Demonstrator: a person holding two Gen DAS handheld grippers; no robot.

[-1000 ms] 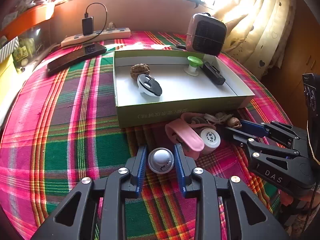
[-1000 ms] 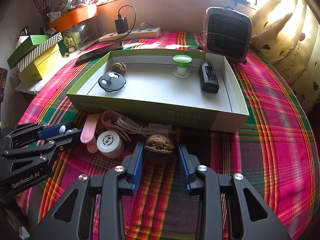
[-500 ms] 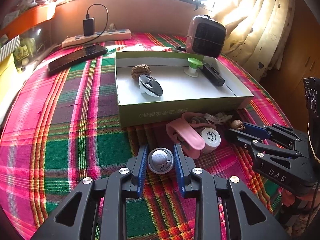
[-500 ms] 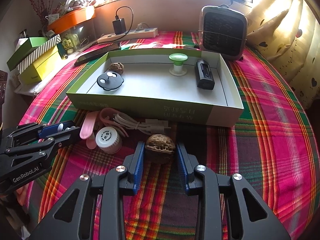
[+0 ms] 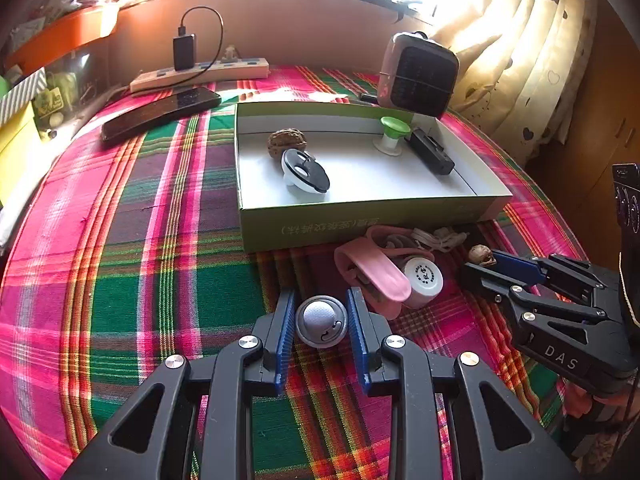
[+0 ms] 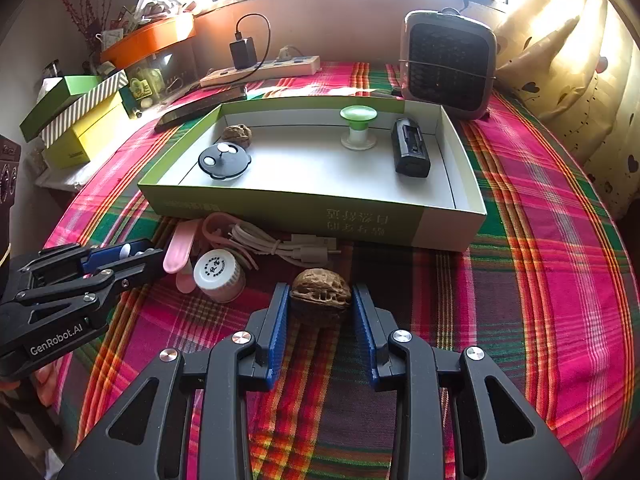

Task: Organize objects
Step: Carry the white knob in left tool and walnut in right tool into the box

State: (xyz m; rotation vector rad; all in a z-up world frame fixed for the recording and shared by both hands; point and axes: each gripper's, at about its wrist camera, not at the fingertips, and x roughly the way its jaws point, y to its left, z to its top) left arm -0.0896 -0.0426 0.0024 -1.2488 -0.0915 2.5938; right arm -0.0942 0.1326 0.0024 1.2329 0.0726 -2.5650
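Note:
My left gripper (image 5: 320, 312) is shut on a small silver round disc (image 5: 321, 321) just above the plaid cloth. My right gripper (image 6: 320, 300) is shut on a brown walnut (image 6: 320, 294), close in front of the green box (image 6: 280, 208). Each gripper shows in the other's view: the right one (image 5: 486, 260) low at the right edge, the left one (image 6: 136, 254) at the left edge. Inside the box lie another walnut (image 5: 287, 142), a black-and-white round lid (image 5: 306, 171), a green-topped spool (image 5: 394, 134) and a black device (image 5: 432, 151).
A pink strap (image 5: 376, 270), a white cap (image 5: 423, 279) and a coiled white cable (image 6: 276, 244) lie between the grippers by the box front. Behind the box stand a small heater (image 5: 418, 76), a power strip (image 5: 200, 74) and a phone (image 5: 160, 114). Stacked boxes (image 6: 76, 120) sit far left.

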